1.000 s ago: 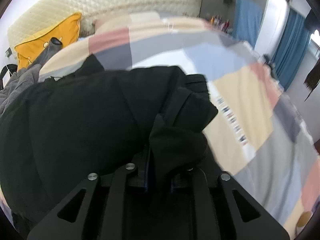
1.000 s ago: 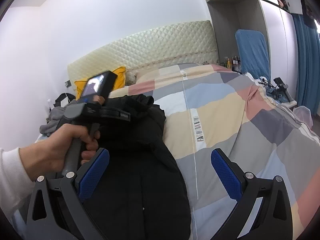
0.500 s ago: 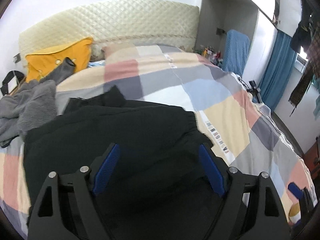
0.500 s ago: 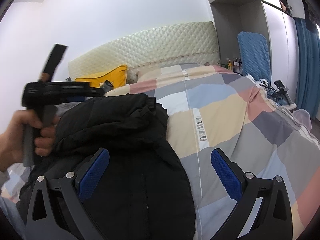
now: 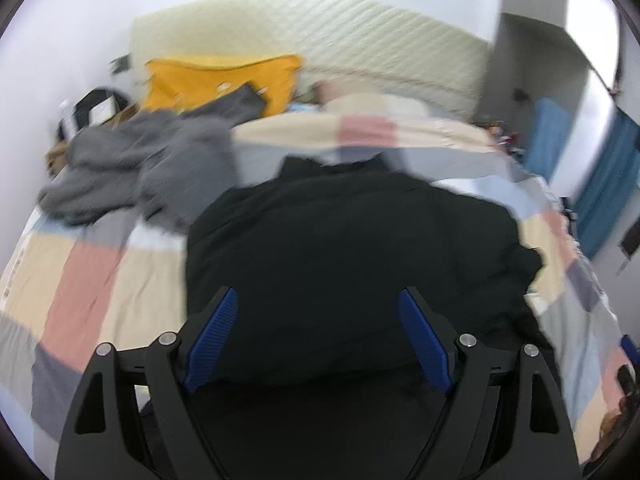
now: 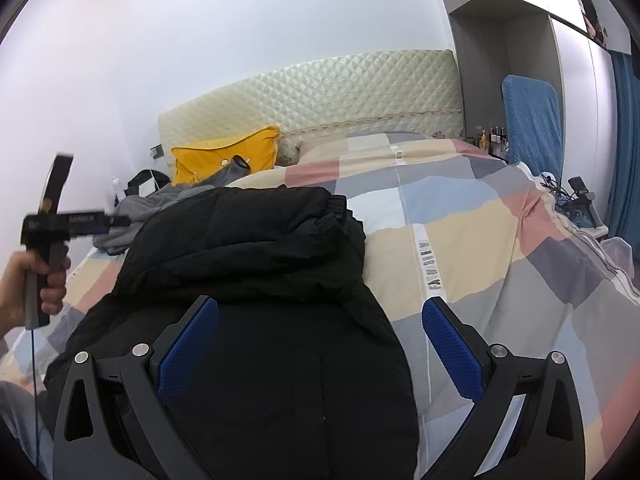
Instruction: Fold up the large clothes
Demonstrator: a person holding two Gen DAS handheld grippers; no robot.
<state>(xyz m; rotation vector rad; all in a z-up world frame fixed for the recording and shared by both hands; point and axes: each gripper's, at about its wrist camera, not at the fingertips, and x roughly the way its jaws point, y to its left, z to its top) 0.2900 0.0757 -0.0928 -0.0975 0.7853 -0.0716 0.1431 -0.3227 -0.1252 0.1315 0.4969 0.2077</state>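
Jacket point(image 6: 248, 280), big black puffy one, sits in the middle of both frames on the checked quilt point(image 6: 500, 240), with a sleeve or side panel lying doubled over its top. I'd guess we're between folds: one flap is laid over and neither tool is holding anything. Left gripper point(image 5: 316, 336) hangs over the jacket's near end, jaws spread wide and empty; right gripper point(image 6: 320, 352) is the same, wide apart over the lower hem.

Next move probably calls for pinching the near edge at two spots and bringing it toward the collar at the top of the frame.

Room-wise, loads of bare quilt on the right. Left side's tighter, with a grey garment point(image 5: 132, 168) heaped in the upper left, just beside the jacket's shoulder.
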